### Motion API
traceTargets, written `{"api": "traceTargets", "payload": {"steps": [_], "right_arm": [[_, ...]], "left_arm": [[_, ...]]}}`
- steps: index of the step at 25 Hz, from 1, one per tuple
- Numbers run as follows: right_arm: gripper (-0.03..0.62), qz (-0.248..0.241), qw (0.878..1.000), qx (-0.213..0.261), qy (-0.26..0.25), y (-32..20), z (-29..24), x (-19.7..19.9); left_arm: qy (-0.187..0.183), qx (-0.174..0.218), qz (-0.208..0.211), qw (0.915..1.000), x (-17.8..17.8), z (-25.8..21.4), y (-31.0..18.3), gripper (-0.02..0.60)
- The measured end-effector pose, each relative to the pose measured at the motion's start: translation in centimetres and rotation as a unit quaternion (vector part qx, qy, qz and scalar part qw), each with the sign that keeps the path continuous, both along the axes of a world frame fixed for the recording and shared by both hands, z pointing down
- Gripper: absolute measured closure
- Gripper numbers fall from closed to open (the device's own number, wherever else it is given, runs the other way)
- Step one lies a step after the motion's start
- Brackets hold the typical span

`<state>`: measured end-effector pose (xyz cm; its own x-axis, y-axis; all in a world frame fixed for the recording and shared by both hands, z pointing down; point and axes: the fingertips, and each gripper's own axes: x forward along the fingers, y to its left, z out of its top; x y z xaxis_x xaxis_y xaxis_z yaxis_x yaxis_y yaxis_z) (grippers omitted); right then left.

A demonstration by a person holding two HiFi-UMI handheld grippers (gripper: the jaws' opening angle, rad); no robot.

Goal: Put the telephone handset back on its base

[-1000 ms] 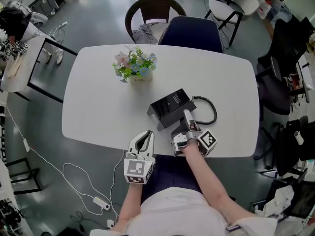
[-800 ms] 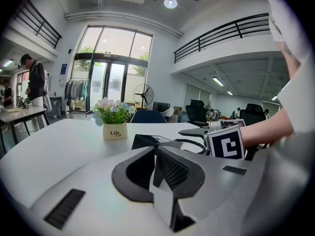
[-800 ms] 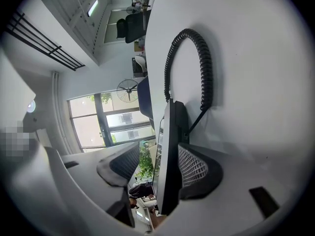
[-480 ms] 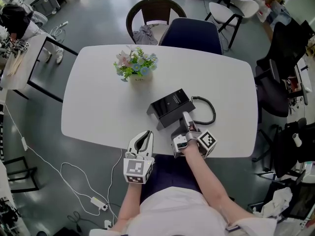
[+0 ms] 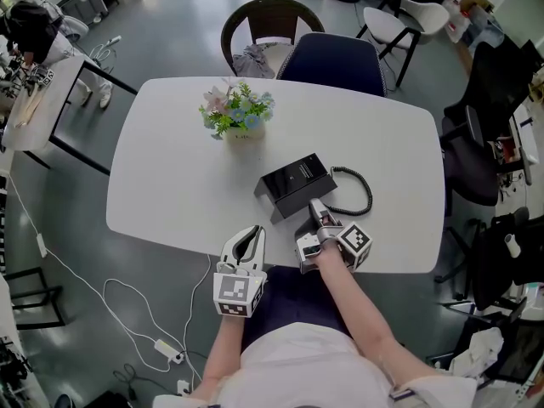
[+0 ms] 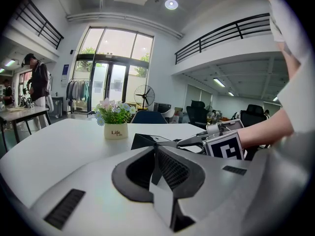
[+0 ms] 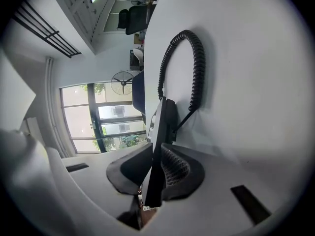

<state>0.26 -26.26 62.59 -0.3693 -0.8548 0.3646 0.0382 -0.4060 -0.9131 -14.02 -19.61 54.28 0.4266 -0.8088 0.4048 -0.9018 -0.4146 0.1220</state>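
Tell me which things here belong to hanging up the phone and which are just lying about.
Job: handset, base, coiled cord, right tool, its jaws just closed onto the handset.
Lying about: flower pot, left tool, shut and idle, navy chair.

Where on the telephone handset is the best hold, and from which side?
Its near end, approached from the table's near edge: the handset is a slim bar pointing that way, with the coiled cord beyond. The right gripper has just been closing its fingers across its thin section.
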Motion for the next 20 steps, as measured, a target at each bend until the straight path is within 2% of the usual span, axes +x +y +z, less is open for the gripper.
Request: {"api": "traceTargets", "payload": {"steps": [7,13,14,16,17,20], "right_arm": [[0.526,0.001,1.000,0.004,0.009,0.0,0.5,0.1],[0.525,-0.016,0.999,0.011,-0.032,0.4,-0.6,-0.2],[0.516,-0.018,0.999,0.017,-0.034,0.8,-0.8,0.1],[0.431,-0.031,0.998,0.033,-0.035,1.7,-1.6,0.8],[0.408,-0.040,0.998,0.042,-0.031,2.2,-2.2,1.2],[0.408,-0.080,0.994,0.077,0.013,3.6,-4.1,2.8]], "left_arm": [[-0.003,0.002,0.004,1.0000,0.3,-0.1,0.3,0.548],[-0.007,0.006,0.010,0.9999,0.3,-0.7,0.5,0.548],[-0.008,0.007,0.012,0.9999,0.3,-0.8,0.6,0.548],[-0.012,0.008,0.013,0.9998,0.0,-1.0,0.8,0.548],[-0.013,0.009,0.013,0.9998,-0.1,-1.1,0.8,0.548],[-0.016,0.012,0.012,0.9997,-0.5,-1.2,0.7,0.548]]}}
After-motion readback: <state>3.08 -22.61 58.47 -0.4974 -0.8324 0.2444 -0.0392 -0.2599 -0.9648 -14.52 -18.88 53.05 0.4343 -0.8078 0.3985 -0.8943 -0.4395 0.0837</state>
